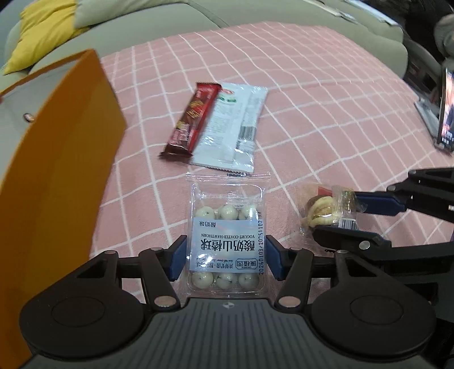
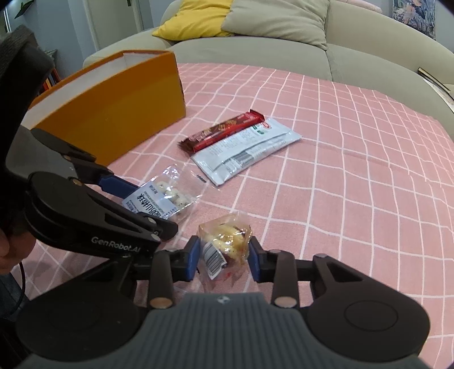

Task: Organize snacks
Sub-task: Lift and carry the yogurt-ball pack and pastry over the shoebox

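Left tool [image 1: 225, 257] and right tool [image 2: 224, 257] sit low and near, side by side, fingers partly closed, each pinching something.

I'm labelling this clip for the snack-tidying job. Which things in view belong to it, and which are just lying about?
Belong to the job:
- yogurt hawthorn ball pack, between the left claw pads
- clear-wrapped pastry, between the right claw pads
- red chocolate bar
- white sachet
- orange box, the likely container

Just lying about:
- yellow cushion
- sofa
- phone on a stand
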{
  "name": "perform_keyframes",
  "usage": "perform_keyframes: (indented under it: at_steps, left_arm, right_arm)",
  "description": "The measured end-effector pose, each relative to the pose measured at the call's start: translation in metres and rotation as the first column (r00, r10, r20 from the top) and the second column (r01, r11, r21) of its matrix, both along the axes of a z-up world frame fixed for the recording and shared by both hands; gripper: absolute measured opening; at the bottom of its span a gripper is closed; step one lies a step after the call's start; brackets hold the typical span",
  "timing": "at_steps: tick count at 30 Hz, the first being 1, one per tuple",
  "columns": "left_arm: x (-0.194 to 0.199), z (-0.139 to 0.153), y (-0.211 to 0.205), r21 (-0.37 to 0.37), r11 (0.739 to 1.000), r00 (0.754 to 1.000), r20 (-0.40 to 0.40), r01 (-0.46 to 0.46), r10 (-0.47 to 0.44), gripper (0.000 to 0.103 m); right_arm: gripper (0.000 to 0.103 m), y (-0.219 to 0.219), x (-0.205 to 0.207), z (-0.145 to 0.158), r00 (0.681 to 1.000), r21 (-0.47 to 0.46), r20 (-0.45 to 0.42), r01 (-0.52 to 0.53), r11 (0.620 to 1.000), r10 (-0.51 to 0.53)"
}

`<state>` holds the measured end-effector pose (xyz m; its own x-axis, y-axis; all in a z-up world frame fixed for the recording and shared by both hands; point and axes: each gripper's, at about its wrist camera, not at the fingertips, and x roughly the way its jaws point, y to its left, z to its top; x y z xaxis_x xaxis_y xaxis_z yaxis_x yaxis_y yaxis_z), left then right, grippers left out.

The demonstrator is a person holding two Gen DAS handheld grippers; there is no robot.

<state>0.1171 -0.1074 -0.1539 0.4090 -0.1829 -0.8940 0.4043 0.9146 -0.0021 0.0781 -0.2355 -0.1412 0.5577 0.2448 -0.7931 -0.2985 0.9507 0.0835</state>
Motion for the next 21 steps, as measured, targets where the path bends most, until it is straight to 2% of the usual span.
perform_keyframes:
  at_steps: [4,8,21]
  left_arm:
    - [-0.011,0.018,0.008,-0.019,0.998,0.998,0.019,-0.053,0.053,0.065]
    - [-0.019,0.036,0.013,-0.004,0.996,0.995,0.031,-0.09,0.09,0.065]
    - [-0.038,0.104,0.055,-0.086,0.978,0.974,0.114,-0.188,0.197,0.066]
  right_arm:
    - [0.033,0.001,-0.007,0.009,1.0,0.022,0.013,0.004,1.0,-0.004]
    - [0.033,0.007,-0.014,0.021,0.999,0.033,0.035,-0.002,0.999,0.001]
    - [0.033,0.034,-0.026,0.08,0.986,0.037,0.155,-0.067,0.997,0.06]
